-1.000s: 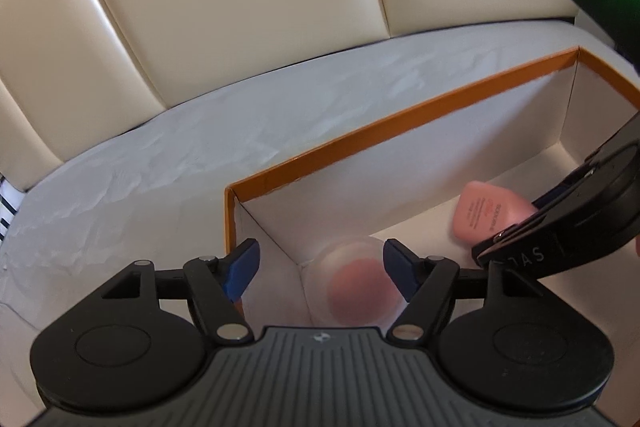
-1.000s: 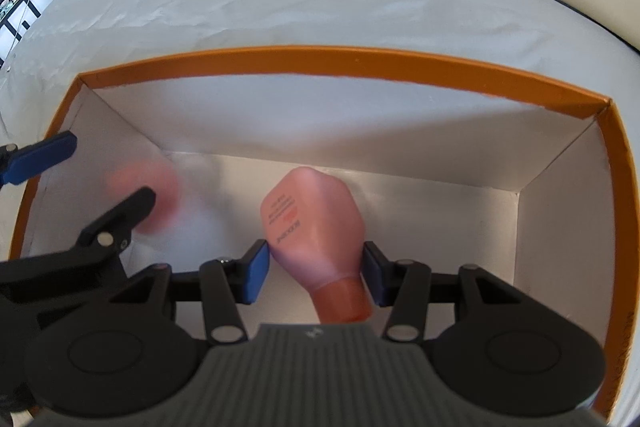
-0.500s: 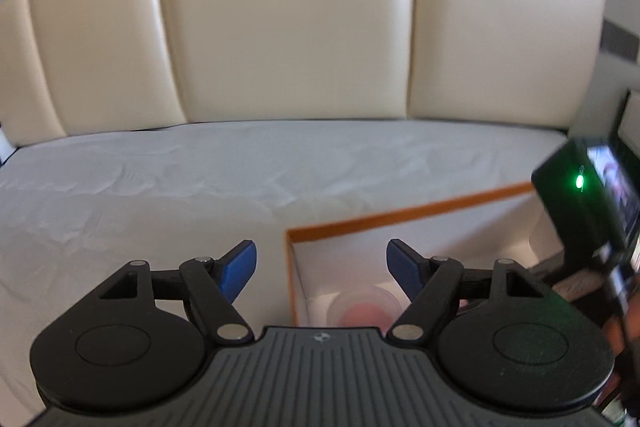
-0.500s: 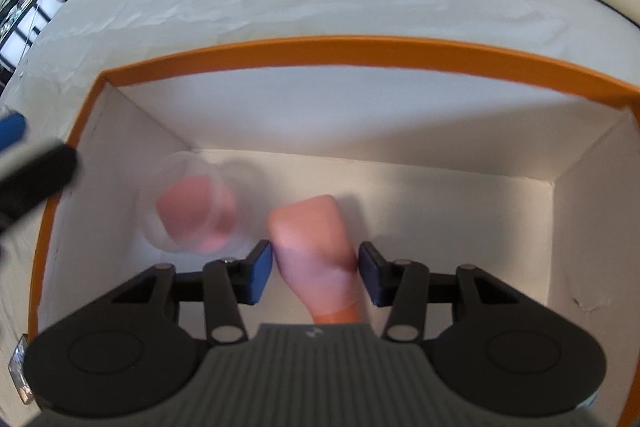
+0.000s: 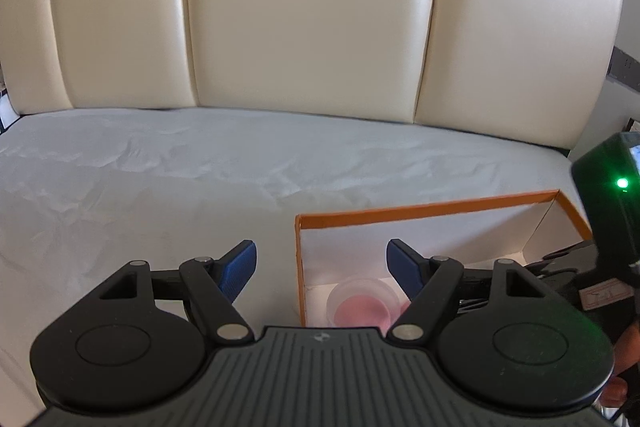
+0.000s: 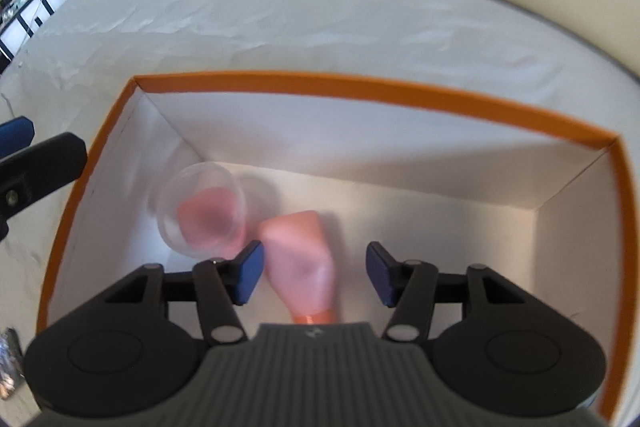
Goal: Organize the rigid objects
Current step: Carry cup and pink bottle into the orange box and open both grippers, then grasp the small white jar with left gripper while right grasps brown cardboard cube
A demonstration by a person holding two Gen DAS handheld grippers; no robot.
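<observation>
A white box with an orange rim (image 6: 360,87) sits on the white sheet. On its floor lie a clear round jar with pink contents (image 6: 204,215) and a pink tube (image 6: 300,259), side by side. My right gripper (image 6: 316,273) hangs over the tube with its jaws opening; the tube lies between them, and a gap shows on its right side. My left gripper (image 5: 320,263) is open and empty above the box's left wall (image 5: 298,267). In the left wrist view the jar (image 5: 360,307) shows below, inside the box.
A cream padded headboard (image 5: 308,15) rises behind the sheet-covered bed (image 5: 160,179). The right gripper's body with a green light (image 5: 608,203) and a hand (image 5: 620,387) fill the right edge of the left wrist view. Furniture shows at far left (image 6: 20,7).
The right gripper's jaws have parted from the pink tube, which now lies on the box floor. The left gripper has risen and drawn back out of the box, leaving the jar.
</observation>
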